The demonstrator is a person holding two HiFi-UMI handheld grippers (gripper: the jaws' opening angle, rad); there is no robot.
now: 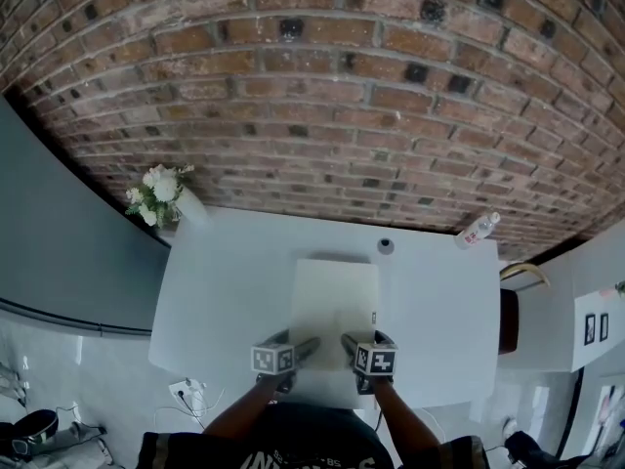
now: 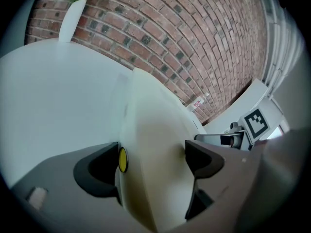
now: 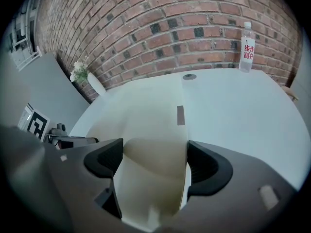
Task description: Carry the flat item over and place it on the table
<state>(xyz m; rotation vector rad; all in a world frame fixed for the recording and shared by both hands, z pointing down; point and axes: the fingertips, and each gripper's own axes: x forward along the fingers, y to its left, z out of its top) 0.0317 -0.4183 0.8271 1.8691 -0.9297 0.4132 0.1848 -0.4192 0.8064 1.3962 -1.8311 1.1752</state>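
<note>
1. The left gripper (image 2: 153, 157) is clenched on the near edge of the cream sheet (image 1: 334, 301), which bows between its jaws.
2. The right gripper (image 3: 155, 154) clamps the same edge just beside it.
3. The sheet stretches over the middle of the white surface (image 1: 225, 291).
4. A flower vase (image 1: 166, 198) stands at the far left corner and a water bottle (image 1: 479, 230) at the far right.

left hand-held gripper (image 1: 308, 346) | clamped on flat item (image 1: 334, 296); right hand-held gripper (image 1: 350, 343) | clamped on it

The flat item (image 1: 335, 306) lies on the white table (image 1: 225, 301). The left gripper (image 1: 311, 344) and right gripper (image 1: 346, 341) meet its near edge. Flower vase (image 1: 186, 206) far left; bottle (image 1: 478, 230) far right.
</note>
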